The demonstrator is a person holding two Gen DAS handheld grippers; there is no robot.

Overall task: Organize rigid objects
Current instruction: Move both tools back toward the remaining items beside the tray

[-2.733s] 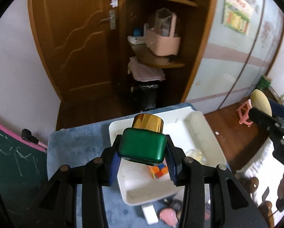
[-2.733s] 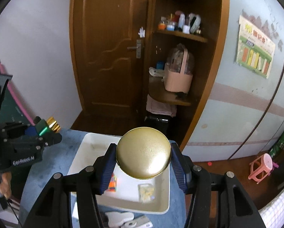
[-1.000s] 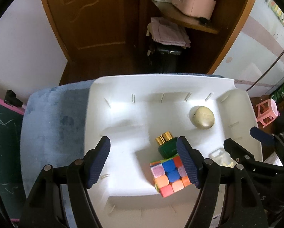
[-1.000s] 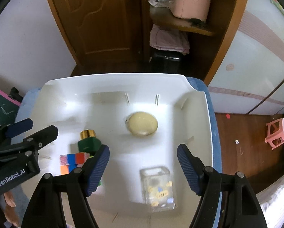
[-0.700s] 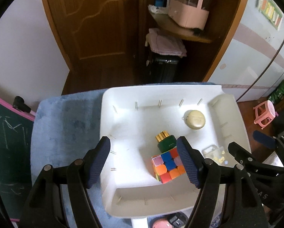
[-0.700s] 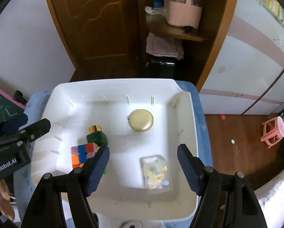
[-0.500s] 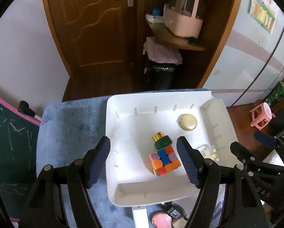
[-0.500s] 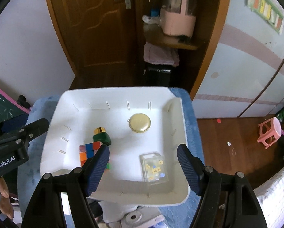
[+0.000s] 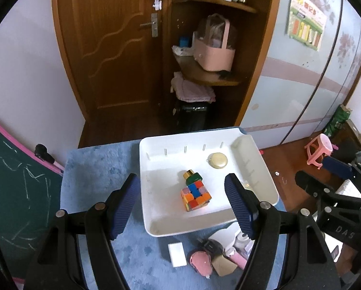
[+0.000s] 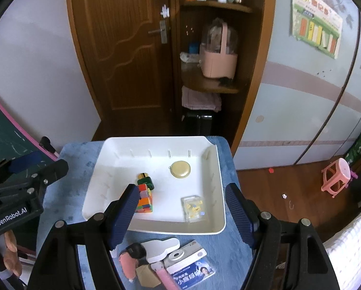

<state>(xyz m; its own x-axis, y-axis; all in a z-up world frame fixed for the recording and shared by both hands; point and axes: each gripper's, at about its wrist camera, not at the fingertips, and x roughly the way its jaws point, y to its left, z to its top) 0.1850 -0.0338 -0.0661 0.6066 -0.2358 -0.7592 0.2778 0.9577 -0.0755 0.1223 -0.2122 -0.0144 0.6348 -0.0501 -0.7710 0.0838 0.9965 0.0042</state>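
Note:
A white tray (image 9: pixel 204 227) sits on a blue mat (image 9: pixel 96 169). In it lie a green bottle with a gold cap (image 9: pixel 192 177), a multicoloured cube (image 9: pixel 195 195) touching the bottle, a round gold compact (image 9: pixel 218 160) and a clear box (image 10: pixel 192 207). My left gripper (image 9: pixel 181 178) hovers high above the tray's near left part, open and empty. Above the tray's near side my right gripper (image 10: pixel 181 188) is likewise open and empty. The right wrist view shows the same tray (image 10: pixel 180 228), bottle (image 10: pixel 145 181), cube (image 10: pixel 145 201) and compact (image 10: pixel 180 169).
Small items lie on the mat in front of the tray: a white block (image 9: pixel 177 253), a pink piece (image 9: pixel 201 263), a white camera (image 10: pixel 184 253), a printed card (image 10: pixel 195 274). A chalkboard (image 9: pixel 11 193) stands left. A pink stool (image 10: pixel 337 176) is on the floor right.
The green bottle and gold compact, held earlier, now lie in the tray. Over the last second both open grippers rose and drew back, so the tray looks smaller.

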